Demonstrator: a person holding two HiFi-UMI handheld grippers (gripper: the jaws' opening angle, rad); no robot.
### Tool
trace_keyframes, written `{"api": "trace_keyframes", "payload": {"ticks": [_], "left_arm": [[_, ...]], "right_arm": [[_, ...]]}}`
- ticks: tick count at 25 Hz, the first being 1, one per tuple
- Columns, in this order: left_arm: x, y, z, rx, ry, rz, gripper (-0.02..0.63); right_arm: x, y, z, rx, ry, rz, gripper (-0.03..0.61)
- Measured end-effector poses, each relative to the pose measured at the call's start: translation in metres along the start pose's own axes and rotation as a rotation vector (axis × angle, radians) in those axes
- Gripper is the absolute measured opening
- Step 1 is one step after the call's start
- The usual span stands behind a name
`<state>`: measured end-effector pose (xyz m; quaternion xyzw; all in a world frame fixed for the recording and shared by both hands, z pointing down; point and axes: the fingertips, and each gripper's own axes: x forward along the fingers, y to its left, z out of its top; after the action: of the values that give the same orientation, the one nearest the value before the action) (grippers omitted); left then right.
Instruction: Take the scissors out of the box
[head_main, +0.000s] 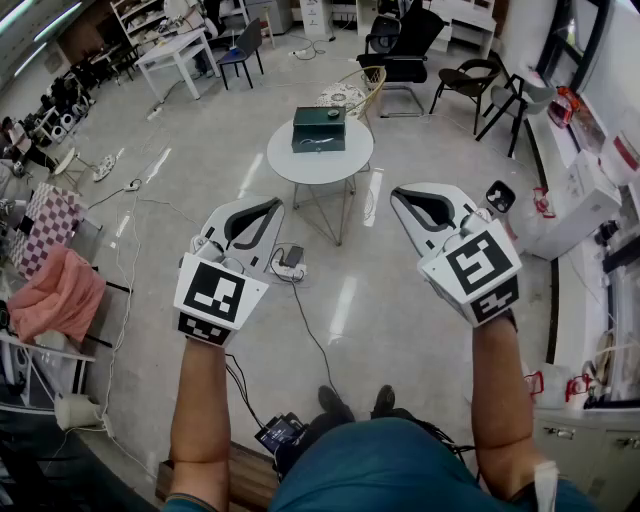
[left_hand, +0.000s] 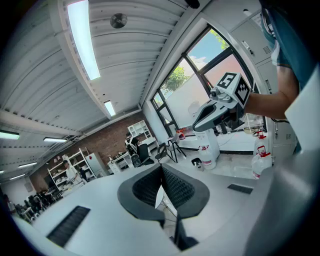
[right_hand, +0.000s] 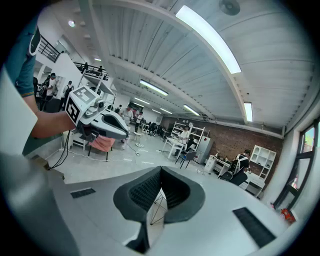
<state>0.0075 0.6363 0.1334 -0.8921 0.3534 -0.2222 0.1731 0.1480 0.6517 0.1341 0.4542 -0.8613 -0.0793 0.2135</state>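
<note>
Box (head_main: 319, 129), dark green, sits on a round white worktop (head_main: 335, 166) in the middle of a workshop floor (head_main: 400, 310), the scissors not discernible at this range. Well short of it, the left gripper (head_main: 276, 206) and right gripper (head_main: 399, 196) are held up side by side, both with jaws pressed together and holding nothing
</note>
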Motion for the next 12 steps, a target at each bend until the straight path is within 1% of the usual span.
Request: {"api": "trace_keyframes", "payload": {"ticks": [7,12], "left_arm": [[-0.007,0.020,-0.014,-0.002,-0.005,-0.008,0.018],[-0.013,0.042,-0.036,0.000,-0.015,-0.019,0.018]], "right_arm": [[0.020,0.011,0.009,0.005,0.010,-0.008,0.037],[0.047,0.026,0.015,0.019,0.012,-0.020,0.037]]}}
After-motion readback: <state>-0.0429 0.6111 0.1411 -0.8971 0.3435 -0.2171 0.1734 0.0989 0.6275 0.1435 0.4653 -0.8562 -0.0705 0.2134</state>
